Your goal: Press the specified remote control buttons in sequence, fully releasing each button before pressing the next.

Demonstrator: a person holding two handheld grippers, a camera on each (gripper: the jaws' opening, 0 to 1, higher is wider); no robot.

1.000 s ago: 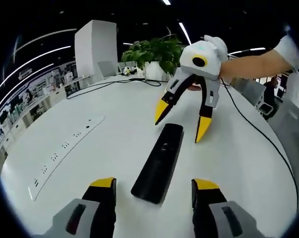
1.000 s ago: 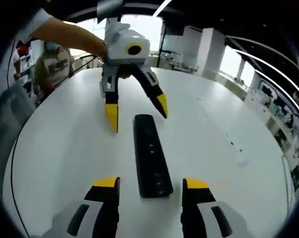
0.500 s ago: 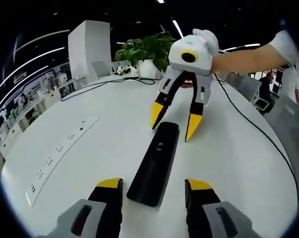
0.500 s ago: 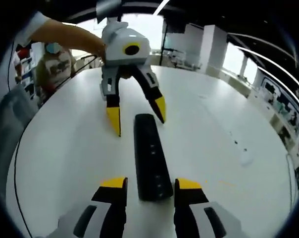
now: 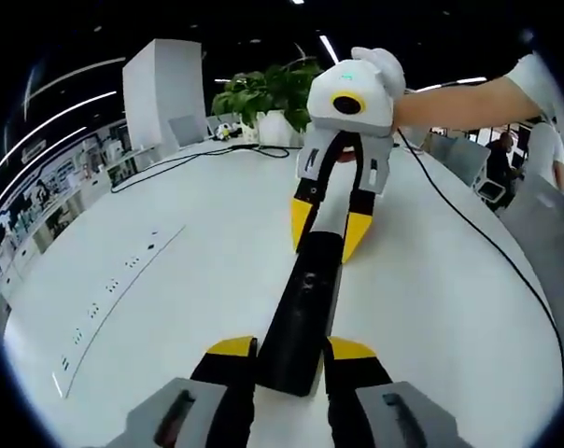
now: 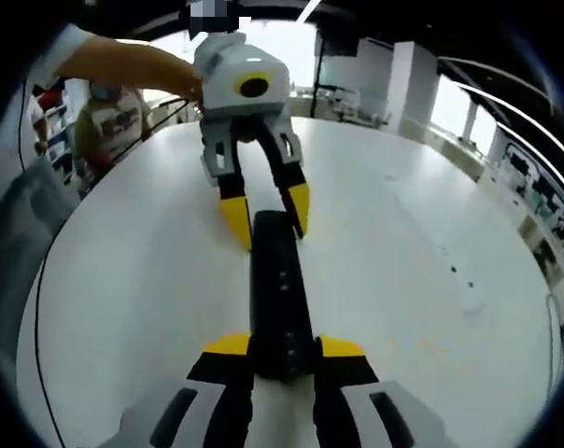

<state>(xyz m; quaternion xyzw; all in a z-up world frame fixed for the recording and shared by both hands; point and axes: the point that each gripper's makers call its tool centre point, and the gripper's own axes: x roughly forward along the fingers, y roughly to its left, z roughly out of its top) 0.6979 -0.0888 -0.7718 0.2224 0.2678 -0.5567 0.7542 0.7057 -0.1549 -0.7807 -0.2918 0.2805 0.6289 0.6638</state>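
Both grippers' jaws have closed onto the black remote [image 5: 303,313] (left [image 5: 290,350] near end, right [image 6: 286,347] far end).

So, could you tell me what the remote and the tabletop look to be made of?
The remote control looks like black plastic with a matte to satin finish: moulded edges, only a dull sheen. The table appears to be a smooth white laminate or painted top, evenly coloured with soft reflections; which of the two I cannot tell.

a black remote [image 5: 302,313] and cable [image 5: 469,226] lie on a white table [image 5: 170,280].
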